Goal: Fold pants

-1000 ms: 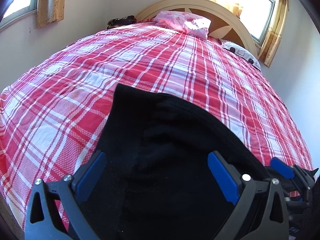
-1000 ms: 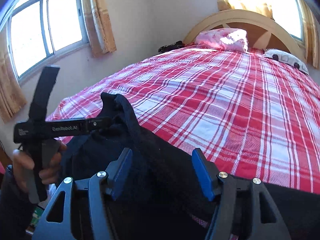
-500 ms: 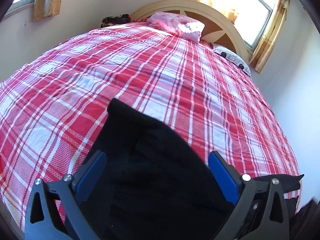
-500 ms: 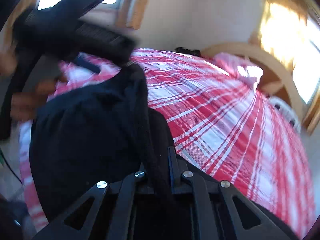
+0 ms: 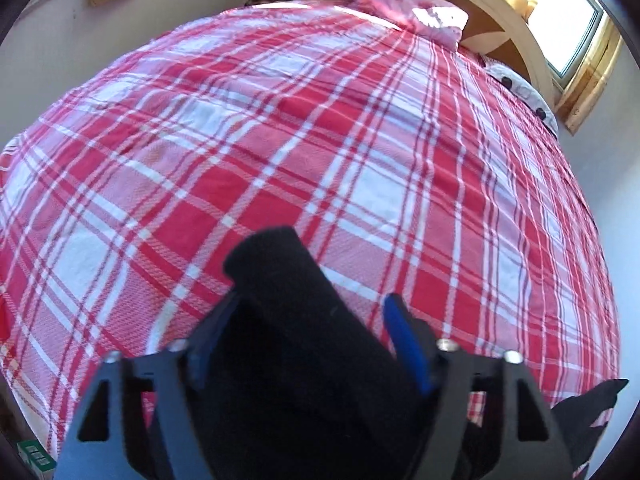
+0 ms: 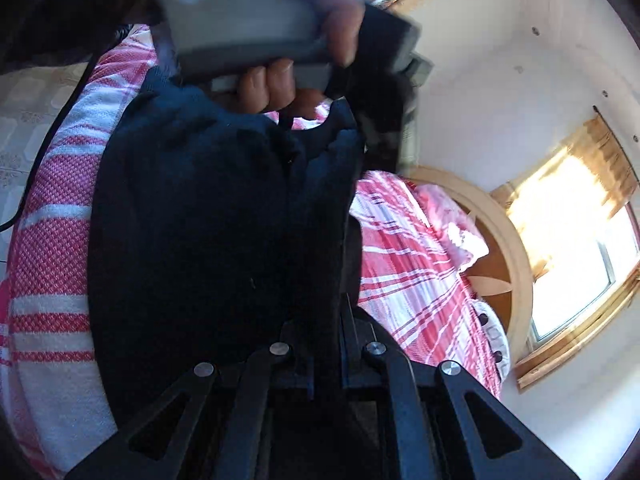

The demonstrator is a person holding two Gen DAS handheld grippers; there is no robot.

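Left gripper (image 5: 308, 320): black frame, blue pads. Jaws closing around a thick fold of the black pants (image 5: 296, 360); the cloth fills the gap between them, its rounded end poking out past the fingertips. The left pad is sunk against the fabric. The right pad shows its blue face, and whether it touches the cloth cannot be told.

Pants, left wrist view: one dark bundle rising from the bottom of the frame, over the near edge of the bed. A second dark tip lies at the lower right corner.

Bedspread (image 5: 280, 140): red, pink and white plaid, covering the whole bed, lightly rumpled.

Pillow (image 5: 408, 12): pink, at the far end against the headboard (image 5: 492, 12), which is curved and cream-coloured.

Window (image 5: 576, 28): sunlit, beyond the headboard, with a yellow curtain beside it.

Right gripper (image 6: 326, 344): rolled well over, so the room stands sideways in its view. Jaws drawn narrow, clamped on a thin edge of the pants (image 6: 220, 220), which spread out in front as a broad dark sheet above the bed's edge.

Hand (image 6: 276, 36): the person's, at the top of the right wrist view, wrapped around the grey handle of the other gripper, directly above the pants.
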